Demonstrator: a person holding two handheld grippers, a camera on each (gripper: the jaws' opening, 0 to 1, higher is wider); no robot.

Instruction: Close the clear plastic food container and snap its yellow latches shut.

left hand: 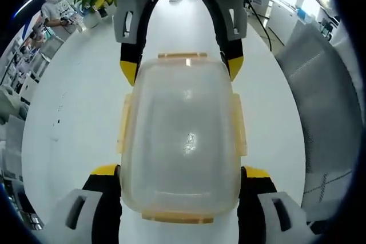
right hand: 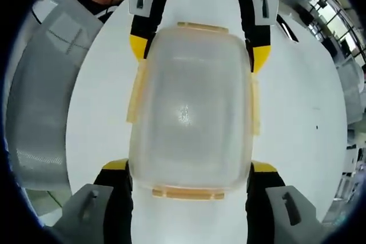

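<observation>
Container [left hand: 182, 135], of clear plastic with yellow latches [left hand: 239, 125] along its rim, is seen lying on the white surface [left hand: 74, 118], lid apparently seated. It is bracketed from opposite ends: the left gripper [left hand: 180, 178] is spread wide, its jaws flanking the end at 6 o'clock, while the right gripper [right hand: 190, 175] is likewise spread wide at the far end. This hold is judged to steady the container so the latches can be pressed down.
</observation>
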